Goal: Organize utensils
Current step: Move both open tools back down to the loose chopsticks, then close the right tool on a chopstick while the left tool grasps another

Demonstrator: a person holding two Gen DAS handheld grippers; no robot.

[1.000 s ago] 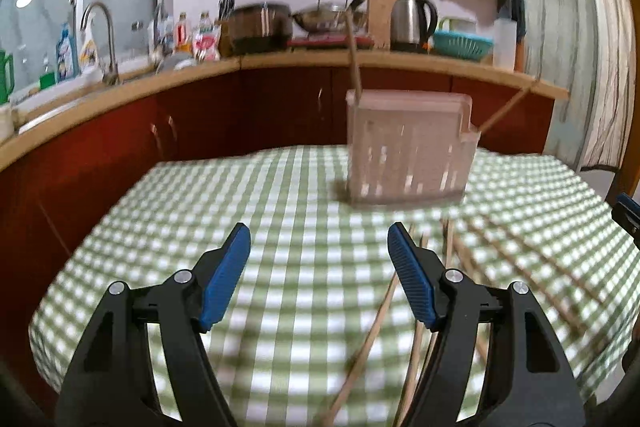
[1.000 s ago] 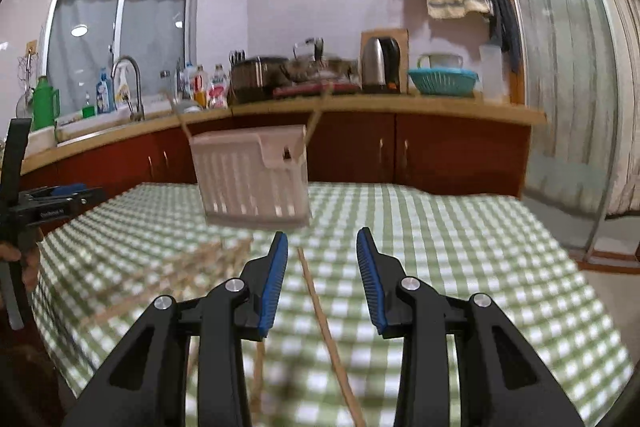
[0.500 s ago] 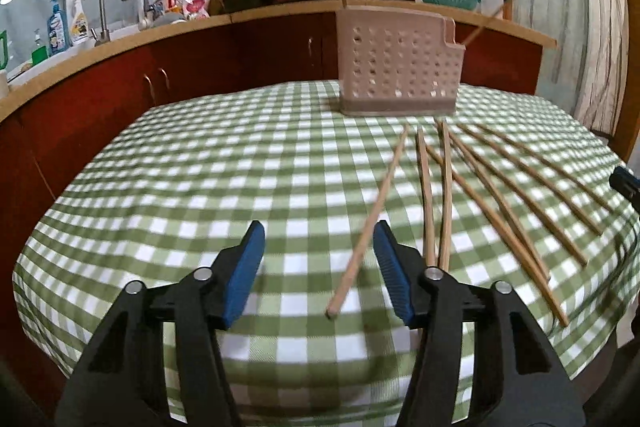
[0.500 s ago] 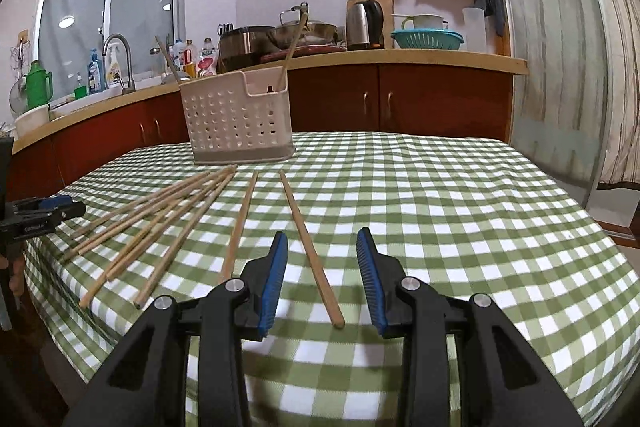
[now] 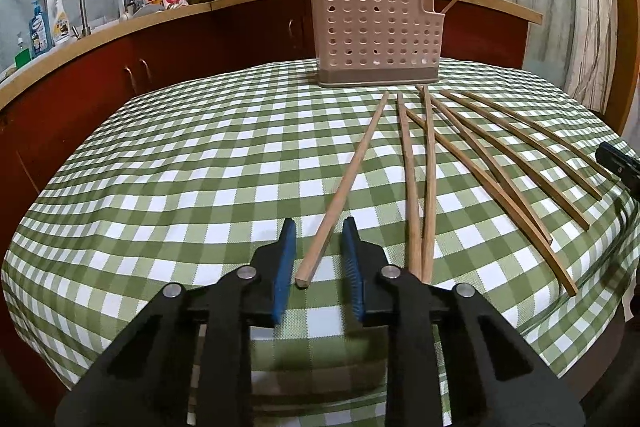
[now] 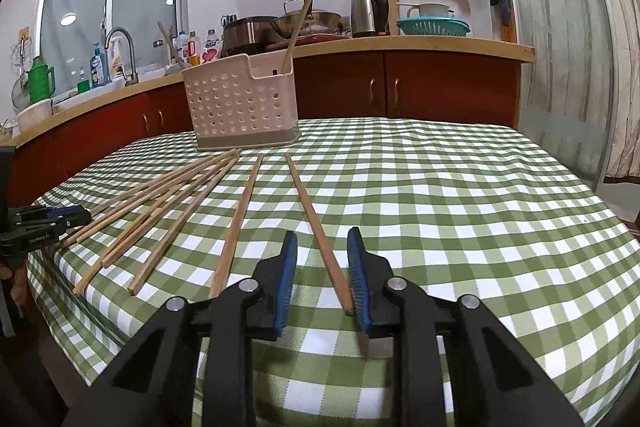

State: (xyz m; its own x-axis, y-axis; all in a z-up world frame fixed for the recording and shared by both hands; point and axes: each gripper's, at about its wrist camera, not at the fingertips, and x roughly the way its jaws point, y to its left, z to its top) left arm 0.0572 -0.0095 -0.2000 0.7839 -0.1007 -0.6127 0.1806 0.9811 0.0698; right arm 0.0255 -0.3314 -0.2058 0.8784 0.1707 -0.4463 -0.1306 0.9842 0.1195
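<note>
Two grippers low over the green-checked tablecloth [image 5: 180, 163], each w/ jaws spread around the near end of a chopstick, pads not touching it. Left gripper [image 5: 318, 259]: chopstick [image 5: 348, 179] lies flat, long axis running from between the blue pads [image 5: 285, 267] away and slightly right, far tip toward the perforated utensil holder [image 5: 376, 35]. Right gripper [image 6: 322, 273]: its chopstick [image 6: 316, 227] lies flat, near end just beside the right pad [image 6: 358, 275], far tip angled left toward the holder [image 6: 240, 107]. Remaining chopsticks [image 5: 492, 163] fan out flat on cloth, all pointing roughly at holder. 2 sticks stand tilted inside holder. Holder upright at far side of table.
</note>
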